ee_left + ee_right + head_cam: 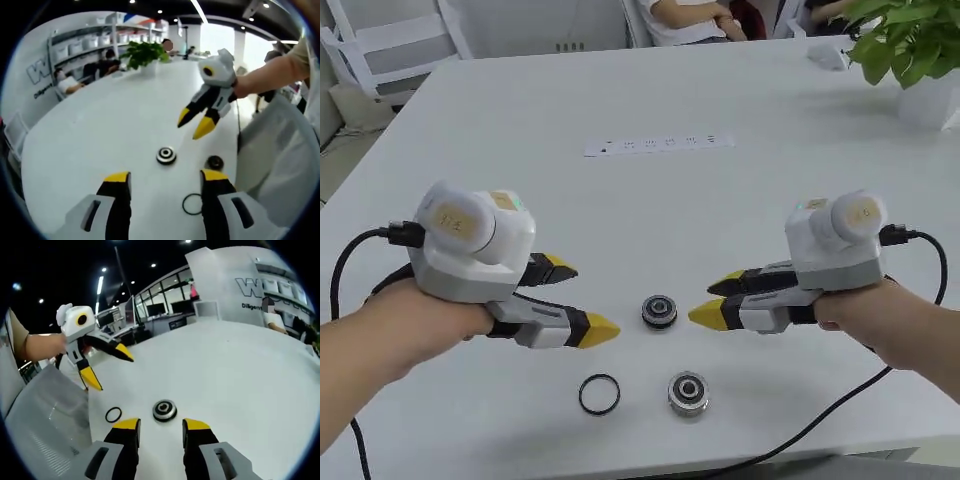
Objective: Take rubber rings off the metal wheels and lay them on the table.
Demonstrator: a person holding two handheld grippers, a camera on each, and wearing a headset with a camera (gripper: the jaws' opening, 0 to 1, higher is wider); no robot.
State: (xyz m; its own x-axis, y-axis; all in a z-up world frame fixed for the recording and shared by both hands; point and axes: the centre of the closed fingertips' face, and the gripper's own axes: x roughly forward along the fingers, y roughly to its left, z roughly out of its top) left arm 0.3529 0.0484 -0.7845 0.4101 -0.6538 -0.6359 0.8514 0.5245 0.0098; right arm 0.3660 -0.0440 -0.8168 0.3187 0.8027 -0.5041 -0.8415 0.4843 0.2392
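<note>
A broad white table (650, 110) carries a long white power strip (659, 145) lying flat and, at its far right corner, a green leafy plant in a white pot (898, 42). White slatted chairs (395, 45) stand beyond the far left corner. White shelves of storage bins (82, 47) line one wall, a white wall panel with dark lettering (262, 287) stands elsewhere, and small round spotlights (104, 270) dot the dark ceiling

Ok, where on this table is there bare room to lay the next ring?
Bare table stretches between the power strip and the far wheel. Crowded toward the front edge: the loose ring, the near wheel, the left gripper and the right gripper sit close together.
</note>
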